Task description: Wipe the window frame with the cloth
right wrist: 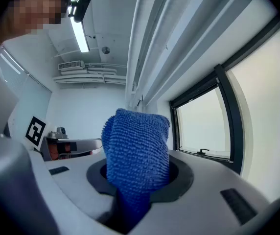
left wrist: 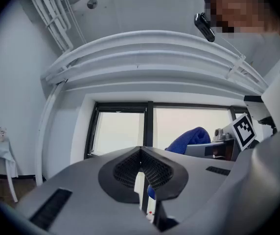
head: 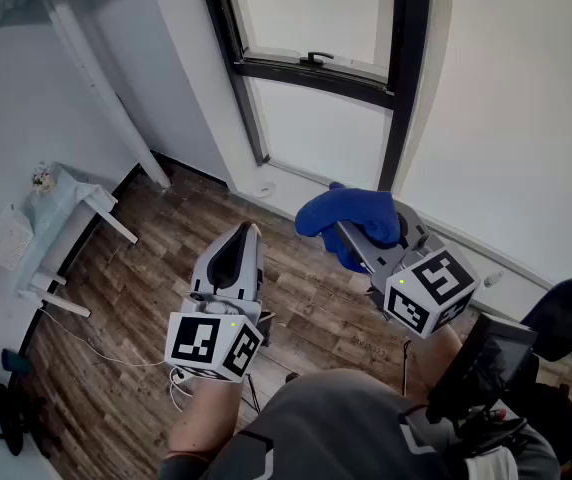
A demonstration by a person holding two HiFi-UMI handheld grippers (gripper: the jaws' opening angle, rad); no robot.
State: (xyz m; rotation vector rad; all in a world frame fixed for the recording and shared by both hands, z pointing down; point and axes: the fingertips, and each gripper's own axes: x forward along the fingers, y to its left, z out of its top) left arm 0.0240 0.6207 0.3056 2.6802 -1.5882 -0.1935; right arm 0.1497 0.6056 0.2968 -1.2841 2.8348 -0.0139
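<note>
Right, wipe not started as far as I can judge. The dark window frame (head: 399, 88) fills the top of the head view, with vertical mullion and horizontal transom both bare and reachable. In the right gripper view it sits off to the side, apart from the cloth, so no contact.

Right hand-held gripper (head: 354, 236) is clamped on the blue microfibre cloth (head: 349, 214). The cloth is pinched low, with a fat wad bulging past the jaw tips. That looks deliberate: fabric meets the frame first, not plastic.

Left hand-held gripper (head: 251, 230) has its jaws together with nothing between them. It is parked lower and left over the wooden floor (head: 156, 268), probably to stay out of the wipe path.

Window handle (head: 315, 59) on the transom is a snag risk for a loose wad.
</note>
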